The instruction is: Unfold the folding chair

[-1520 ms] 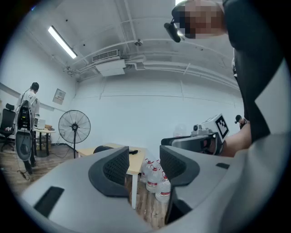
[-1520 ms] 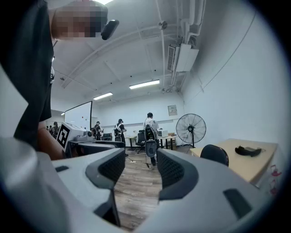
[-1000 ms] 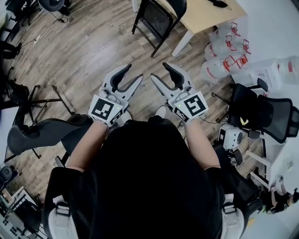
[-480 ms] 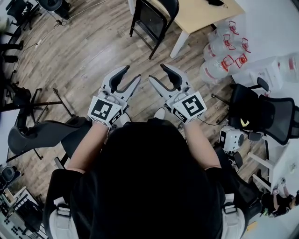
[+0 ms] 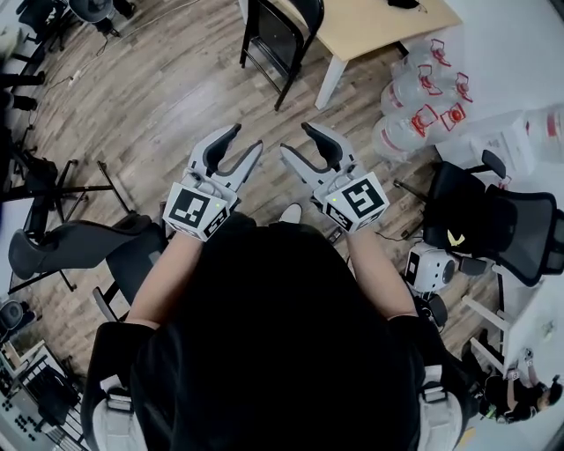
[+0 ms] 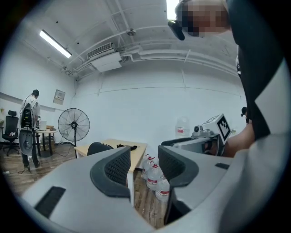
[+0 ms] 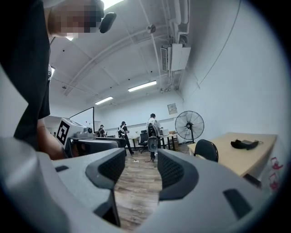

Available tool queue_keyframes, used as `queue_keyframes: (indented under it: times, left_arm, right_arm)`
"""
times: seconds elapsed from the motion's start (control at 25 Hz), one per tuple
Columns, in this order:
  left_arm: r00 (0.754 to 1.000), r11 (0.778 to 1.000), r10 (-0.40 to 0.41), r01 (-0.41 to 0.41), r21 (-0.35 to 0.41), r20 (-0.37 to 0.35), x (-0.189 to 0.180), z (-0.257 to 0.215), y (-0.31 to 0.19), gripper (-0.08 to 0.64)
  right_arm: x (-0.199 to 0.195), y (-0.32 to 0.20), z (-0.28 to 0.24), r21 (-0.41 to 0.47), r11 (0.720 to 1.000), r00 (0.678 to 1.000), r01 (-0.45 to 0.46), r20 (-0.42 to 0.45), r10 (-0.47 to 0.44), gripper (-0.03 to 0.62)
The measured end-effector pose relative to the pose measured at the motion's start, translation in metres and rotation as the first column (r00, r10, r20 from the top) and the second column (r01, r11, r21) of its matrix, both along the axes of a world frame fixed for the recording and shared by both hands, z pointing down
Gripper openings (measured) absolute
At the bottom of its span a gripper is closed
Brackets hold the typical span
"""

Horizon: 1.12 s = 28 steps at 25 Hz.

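The black folding chair (image 5: pixel 280 35) stands on the wood floor at the top of the head view, beside a leg of the wooden table (image 5: pixel 379 26). Its dark back also shows in the left gripper view (image 6: pixel 97 148) and the right gripper view (image 7: pixel 207 150). My left gripper (image 5: pixel 247 139) and right gripper (image 5: pixel 295 139) are held side by side in front of me, well short of the chair. Both are open, with nothing between the left gripper's jaws (image 6: pixel 144 166) or the right gripper's jaws (image 7: pixel 142 168).
Several water bottles (image 5: pixel 414 106) stand right of the table. A black office chair (image 5: pixel 493 220) is at the right and a grey tipped chair (image 5: pixel 79 247) at the left. A standing fan (image 7: pixel 189 125) and people (image 7: pixel 152 125) are far across the room.
Both grippers have travelled forward with the person over the floor. The folding chair and table have drifted left in the head view. The jaws look the same.
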<state>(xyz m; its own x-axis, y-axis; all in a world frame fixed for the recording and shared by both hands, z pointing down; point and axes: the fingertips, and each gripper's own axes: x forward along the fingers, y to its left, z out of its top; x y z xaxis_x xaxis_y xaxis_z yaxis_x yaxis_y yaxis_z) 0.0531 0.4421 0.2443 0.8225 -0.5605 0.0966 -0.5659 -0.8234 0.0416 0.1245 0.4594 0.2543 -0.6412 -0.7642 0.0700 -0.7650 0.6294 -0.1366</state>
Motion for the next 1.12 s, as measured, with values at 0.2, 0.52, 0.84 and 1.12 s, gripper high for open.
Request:
queue_keyframes:
  times: [0.2, 0.52, 0.84, 1.12]
  left_arm:
    - [1.0, 1.0, 0.005, -0.005, -0.004, 0.015, 0.013, 0.005, -0.01, 0.184]
    - [1.0, 1.0, 0.016, -0.016, 0.0, 0.003, 0.016, 0.013, -0.065, 0.184]
    - [0.998, 0.998, 0.057, -0.058, -0.012, -0.037, -0.001, 0.017, -0.19, 0.184]
    - [0.992, 0.994, 0.105, -0.107, -0.031, -0.066, -0.039, 0.008, -0.306, 0.184]
  right_arm:
    - [0.015, -0.009, 0.002, -0.002, 1.0, 1.0, -0.003, 0.003, 0.003, 0.223]
    - [0.016, -0.063, 0.015, -0.023, 1.0, 1.0, -0.006, -0.002, 0.006, 0.223]
    - [-0.005, -0.182, 0.017, -0.043, 0.998, 0.998, -0.04, -0.047, 0.038, 0.224]
    - [-0.045, -0.295, 0.008, -0.054, 0.995, 0.993, -0.09, -0.081, 0.085, 0.224]
